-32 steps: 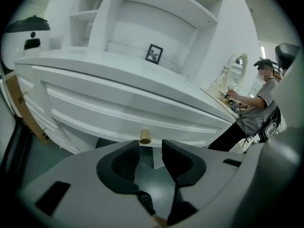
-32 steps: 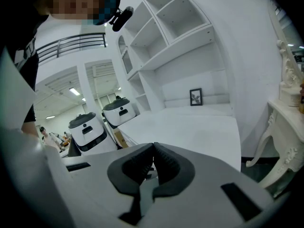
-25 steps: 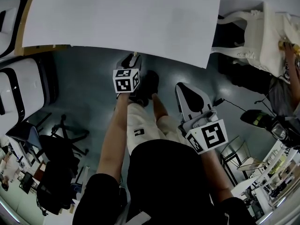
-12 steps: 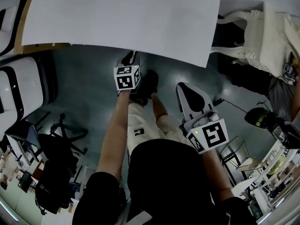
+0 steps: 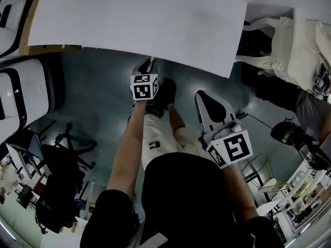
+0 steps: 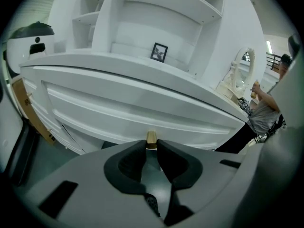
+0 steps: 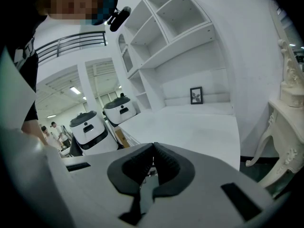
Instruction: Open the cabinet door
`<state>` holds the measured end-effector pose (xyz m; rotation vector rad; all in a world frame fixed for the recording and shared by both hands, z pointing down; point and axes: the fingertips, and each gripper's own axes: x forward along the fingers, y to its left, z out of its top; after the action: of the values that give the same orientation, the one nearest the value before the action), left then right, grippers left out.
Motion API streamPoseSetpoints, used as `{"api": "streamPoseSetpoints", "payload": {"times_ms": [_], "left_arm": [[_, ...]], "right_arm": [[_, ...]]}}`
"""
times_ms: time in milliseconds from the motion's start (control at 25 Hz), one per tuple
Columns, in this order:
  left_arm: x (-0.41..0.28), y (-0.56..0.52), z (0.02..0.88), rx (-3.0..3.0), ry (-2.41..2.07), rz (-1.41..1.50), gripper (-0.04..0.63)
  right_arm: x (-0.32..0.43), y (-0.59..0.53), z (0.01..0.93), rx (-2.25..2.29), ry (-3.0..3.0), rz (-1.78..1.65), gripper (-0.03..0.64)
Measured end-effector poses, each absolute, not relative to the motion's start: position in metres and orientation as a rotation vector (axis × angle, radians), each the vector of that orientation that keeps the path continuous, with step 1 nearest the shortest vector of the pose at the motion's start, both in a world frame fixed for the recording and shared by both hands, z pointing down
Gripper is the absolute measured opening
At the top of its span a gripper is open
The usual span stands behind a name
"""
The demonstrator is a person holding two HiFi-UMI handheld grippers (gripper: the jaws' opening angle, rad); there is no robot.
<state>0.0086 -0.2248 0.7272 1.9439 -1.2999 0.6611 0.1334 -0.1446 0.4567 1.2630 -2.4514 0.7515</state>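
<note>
Cabinet door (image 6: 123, 106): you are facing a white panel with a raised frame moulding. It is standing upright just under the overhanging white countertop (image 6: 142, 72).
Door state: it is sitting shut against the cabinet front, as far as you are seeing it.
Knob (image 6: 151, 137): a small brass-coloured peg is sticking out of the door near its lower edge, pointing toward you.
Grip on knob: you are pinching it between the tips of the left gripper (image 6: 151, 143), whose jaws have just been closing, one pad pressing on each side.
From above: you are seeing only the cabinet's flat white top, which is hiding the door beneath it.
</note>
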Motion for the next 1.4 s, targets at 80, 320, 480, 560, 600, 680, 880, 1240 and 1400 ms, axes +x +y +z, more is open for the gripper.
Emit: {"api": "streamPoseSetpoints", "payload": {"times_ms": [80, 320, 480, 560, 600, 680, 880, 1240, 1400], "left_arm": [[0.008, -0.223, 0.729, 1.957, -1.289, 0.678, 0.084], [0.007, -0.223, 0.729, 1.978, -1.265, 0.679, 0.084], [0.007, -0.222, 0.728, 1.973, -1.268, 0.666, 0.084], [0.006, -0.219, 0.728, 1.970, -1.269, 0.660, 0.083], [0.005, -0.218, 0.728, 1.969, -1.269, 0.656, 0.083], [0.005, -0.216, 0.729, 1.964, -1.267, 0.652, 0.083], [0.003, -0.209, 0.730, 1.953, -1.262, 0.649, 0.083], [-0.004, -0.179, 0.727, 1.953, -1.249, 0.634, 0.083], [-0.010, -0.158, 0.728, 1.955, -1.237, 0.635, 0.083]], "right_arm": [[0.132, -0.147, 0.456, 1.257, -2.455, 0.751, 0.017], [0.126, -0.155, 0.456, 1.246, -2.461, 0.748, 0.017], [0.124, -0.158, 0.456, 1.243, -2.455, 0.751, 0.017], [0.120, -0.157, 0.457, 1.241, -2.455, 0.754, 0.017], [0.119, -0.156, 0.457, 1.238, -2.457, 0.754, 0.017], [0.116, -0.156, 0.457, 1.231, -2.461, 0.753, 0.017], [0.111, -0.156, 0.455, 1.220, -2.470, 0.748, 0.017], [0.106, -0.147, 0.453, 1.212, -2.475, 0.744, 0.017], [0.100, -0.143, 0.454, 1.199, -2.483, 0.745, 0.017]]}}
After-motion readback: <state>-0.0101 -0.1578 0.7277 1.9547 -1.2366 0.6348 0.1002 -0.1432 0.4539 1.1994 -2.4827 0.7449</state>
